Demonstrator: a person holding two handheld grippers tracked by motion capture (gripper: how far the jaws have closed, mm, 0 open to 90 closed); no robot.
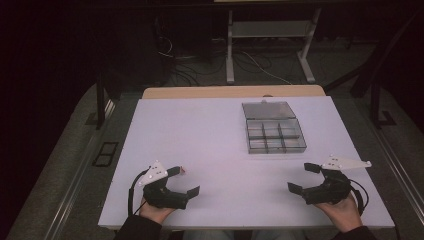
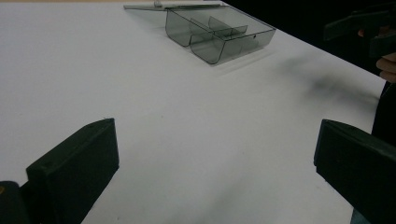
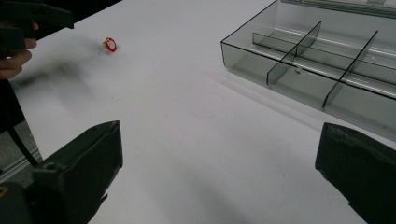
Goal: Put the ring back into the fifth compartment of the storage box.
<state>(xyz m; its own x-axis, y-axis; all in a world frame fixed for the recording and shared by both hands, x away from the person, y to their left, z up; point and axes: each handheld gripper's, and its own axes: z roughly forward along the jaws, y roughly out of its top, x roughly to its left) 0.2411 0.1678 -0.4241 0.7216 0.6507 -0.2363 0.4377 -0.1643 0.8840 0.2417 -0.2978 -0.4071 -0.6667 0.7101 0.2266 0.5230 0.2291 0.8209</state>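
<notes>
A clear grey compartment box (image 1: 274, 134) stands open on the white table (image 1: 210, 145), its lid (image 1: 268, 109) laid flat behind it. The box (image 2: 219, 32) looks empty, and its dividers (image 3: 299, 46) show up close in the right gripper view. My left gripper (image 1: 187, 180) rests low near the front left edge, open, with bare table between its jaws (image 2: 215, 177). My right gripper (image 1: 302, 177) rests at the front right, also open and holding nothing (image 3: 217, 177). A small red and white ring-like piece (image 3: 110, 44) lies on the table close to the left gripper (image 3: 32, 18).
The table's front edge (image 1: 240, 226) runs just under both hands. Beyond the far edge a wooden board (image 1: 235, 91) and the legs of a desk frame (image 1: 230, 55) stand over loose cables on the dark floor. The right gripper (image 2: 359, 23) shows at the left gripper view's top right.
</notes>
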